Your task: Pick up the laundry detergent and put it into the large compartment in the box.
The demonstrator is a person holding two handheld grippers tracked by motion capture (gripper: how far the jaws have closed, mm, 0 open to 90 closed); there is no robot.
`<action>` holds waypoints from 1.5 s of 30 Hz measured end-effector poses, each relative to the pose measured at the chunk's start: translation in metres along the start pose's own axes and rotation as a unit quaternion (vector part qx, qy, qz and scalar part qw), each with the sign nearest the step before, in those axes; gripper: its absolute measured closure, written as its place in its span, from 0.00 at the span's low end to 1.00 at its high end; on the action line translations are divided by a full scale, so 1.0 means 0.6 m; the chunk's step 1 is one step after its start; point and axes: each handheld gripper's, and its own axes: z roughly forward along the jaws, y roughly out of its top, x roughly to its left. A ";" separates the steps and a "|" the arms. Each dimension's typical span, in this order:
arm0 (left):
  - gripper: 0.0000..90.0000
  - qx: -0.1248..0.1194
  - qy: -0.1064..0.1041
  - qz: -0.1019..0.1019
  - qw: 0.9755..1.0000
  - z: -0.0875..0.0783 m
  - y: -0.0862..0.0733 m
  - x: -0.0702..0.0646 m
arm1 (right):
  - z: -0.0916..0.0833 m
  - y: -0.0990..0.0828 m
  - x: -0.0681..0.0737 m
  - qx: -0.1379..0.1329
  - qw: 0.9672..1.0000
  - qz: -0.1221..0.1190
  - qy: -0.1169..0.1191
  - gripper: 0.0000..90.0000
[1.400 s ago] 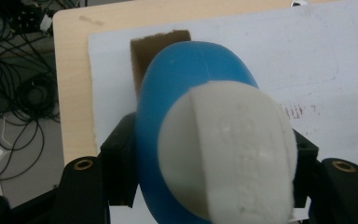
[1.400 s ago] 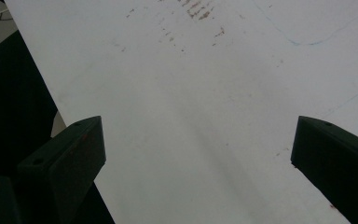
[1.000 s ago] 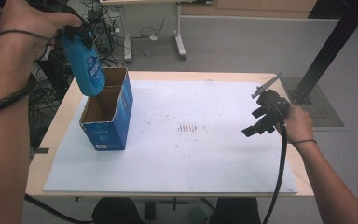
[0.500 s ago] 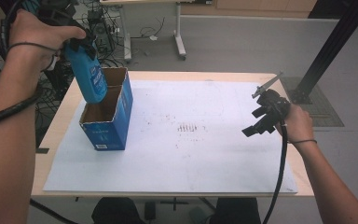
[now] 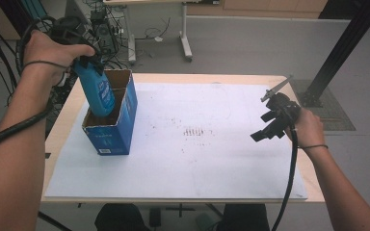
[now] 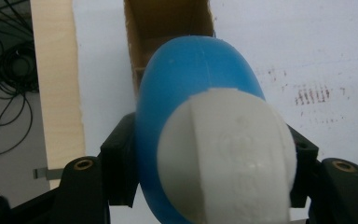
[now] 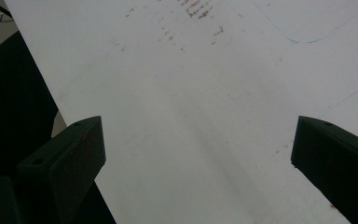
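Soft, even light falls on my desk [image 5: 58,139]; shadows stay faint. The white cap [image 6: 226,158] near my left camera is blurred, and all views look grainy.

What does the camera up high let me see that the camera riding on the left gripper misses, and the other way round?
The high view takes in the whole scene: both forearms, the right gripper held open above the white sheet, and the outside of the blue box with the blue bottle tilted into its open top. The left gripper view instead gives a close look at the bottle's white cap and the black jaws pressed against the bottle's two sides. Both show the bottle, the box's cardboard inside, the sheet with its brown smudges and the table's wooden edge.
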 end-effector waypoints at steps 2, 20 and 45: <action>0.42 0.003 -0.001 -0.001 1.000 0.010 -0.003 0.002 | -0.001 0.000 0.000 0.001 1.000 -0.001 -0.001 0.03; 0.42 0.028 -0.006 -0.004 1.000 0.088 -0.021 0.014 | 0.004 0.005 0.003 0.005 1.000 -0.003 -0.001 0.03; 0.42 0.053 -0.015 -0.007 0.998 0.164 -0.037 0.014 | 0.007 0.005 0.002 0.008 1.000 -0.001 0.000 0.03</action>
